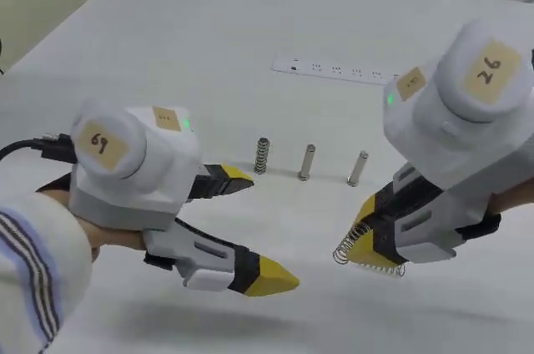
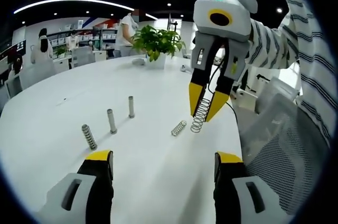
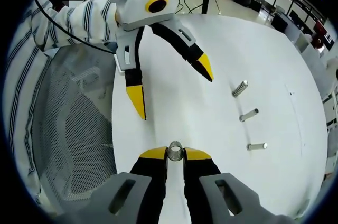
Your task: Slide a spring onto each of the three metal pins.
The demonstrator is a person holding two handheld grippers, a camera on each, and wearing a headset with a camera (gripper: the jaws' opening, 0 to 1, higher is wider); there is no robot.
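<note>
Currently the right gripper [image 1: 365, 241] is hanging low over the near right part of the white table [image 1: 209, 53]. Its jaws are clenching a spring [image 3: 175, 151] between their yellow tips. In the left gripper view that spring is poking out past the tips, down toward the tabletop. A loose spring [image 2: 178, 127] is lying flat on the table just beside it, on the side facing the pins.

The left gripper [image 1: 254, 226] is hovering over the near left part of the table. Its jaws are spread wide apart, released, and are pointing across toward the right gripper. A striped sleeve [image 1: 33, 279] is showing at the wrist behind it.

Three metal pins are standing upright in a row near the middle of the table, beyond both grippers. The left pin [image 1: 264, 143] is carrying a third spring [image 1: 261, 160] coiled around its shaft. The middle pin [image 1: 307, 162] and the right pin [image 1: 358, 168] are standing bare, well apart from the clenched spring.

Farther back, toward the far edge of the table, a white power strip [image 1: 334, 70] is lying flat. In the left gripper view a potted plant [image 2: 157, 42] is sitting at the distant edge of the table.
</note>
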